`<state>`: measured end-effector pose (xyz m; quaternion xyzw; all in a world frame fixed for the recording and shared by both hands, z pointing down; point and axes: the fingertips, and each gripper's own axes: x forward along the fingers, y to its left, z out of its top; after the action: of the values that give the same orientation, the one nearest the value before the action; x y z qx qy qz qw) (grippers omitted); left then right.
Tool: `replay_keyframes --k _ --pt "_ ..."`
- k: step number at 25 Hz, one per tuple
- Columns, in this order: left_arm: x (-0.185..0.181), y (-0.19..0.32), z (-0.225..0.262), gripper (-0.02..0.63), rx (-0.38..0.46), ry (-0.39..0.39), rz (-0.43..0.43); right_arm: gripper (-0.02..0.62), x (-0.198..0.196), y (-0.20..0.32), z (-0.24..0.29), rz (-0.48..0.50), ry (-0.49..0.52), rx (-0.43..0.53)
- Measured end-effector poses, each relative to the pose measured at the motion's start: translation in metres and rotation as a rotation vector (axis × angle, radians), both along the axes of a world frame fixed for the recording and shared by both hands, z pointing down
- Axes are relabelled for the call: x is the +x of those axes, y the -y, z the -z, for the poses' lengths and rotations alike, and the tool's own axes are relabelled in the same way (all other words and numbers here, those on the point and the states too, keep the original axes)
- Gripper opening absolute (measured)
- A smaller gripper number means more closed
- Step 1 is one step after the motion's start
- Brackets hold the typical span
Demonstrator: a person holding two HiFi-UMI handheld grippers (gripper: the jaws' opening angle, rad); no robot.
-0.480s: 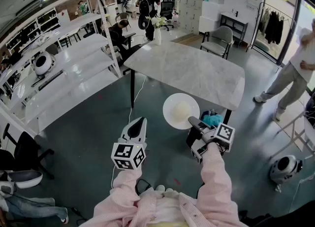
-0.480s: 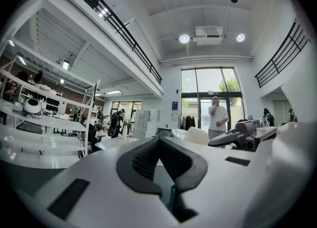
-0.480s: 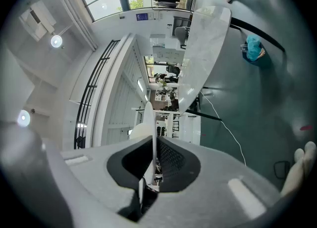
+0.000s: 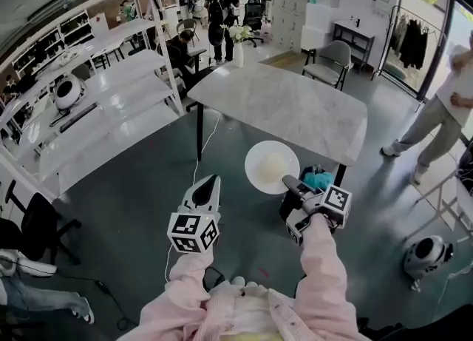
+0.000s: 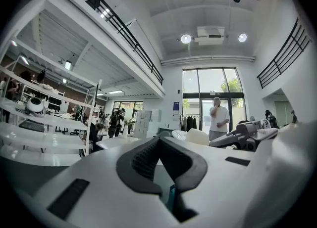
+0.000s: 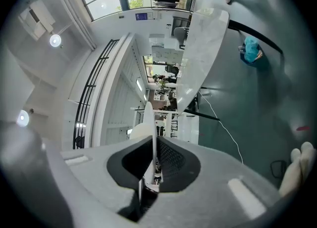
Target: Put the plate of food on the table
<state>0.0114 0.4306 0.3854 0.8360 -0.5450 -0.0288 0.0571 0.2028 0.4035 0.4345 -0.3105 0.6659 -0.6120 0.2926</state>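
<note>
A white plate (image 4: 272,167) with a pale mound of food (image 4: 273,163) hangs level over the grey floor, just in front of the near edge of the marble table (image 4: 281,103). My right gripper (image 4: 289,181) is shut on the plate's near right rim. In the right gripper view the plate (image 6: 147,118) shows edge-on, pinched between the dark pads. My left gripper (image 4: 209,182) is held to the plate's left, apart from it. Its jaws meet at the tips (image 5: 159,140) with nothing between them. The left gripper view also shows the plate (image 5: 192,136).
A vase of flowers (image 4: 238,44) stands at the table's far corner and a grey chair (image 4: 329,62) behind it. A teal bag (image 4: 319,179) lies by the table's near leg. White shelving (image 4: 96,110) runs along the left. A person (image 4: 443,110) stands at right, above a round white robot (image 4: 426,254).
Both grippers and the plate keep their places. A person's legs at the lower left have shifted further left.
</note>
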Motion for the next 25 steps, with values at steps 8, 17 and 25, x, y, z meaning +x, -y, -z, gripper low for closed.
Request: replay_keyframes --k 8,17,25 --pt "0.005 -0.001 -0.003 -0.008 -0.010 -0.006 0.010 0.023 0.006 0.004 0.000 0.007 0.007 -0.002" --pt "0.001 0.025 -0.011 -0.008 -0.021 -0.026 0.053 0.023 0.005 0.039 -0.004 0.043 0.017 0.000" --pt "-0.018 0.103 -0.019 -0.008 -0.037 -0.039 0.067 0.023 -0.017 0.114 -0.017 0.070 0.020 -0.017"
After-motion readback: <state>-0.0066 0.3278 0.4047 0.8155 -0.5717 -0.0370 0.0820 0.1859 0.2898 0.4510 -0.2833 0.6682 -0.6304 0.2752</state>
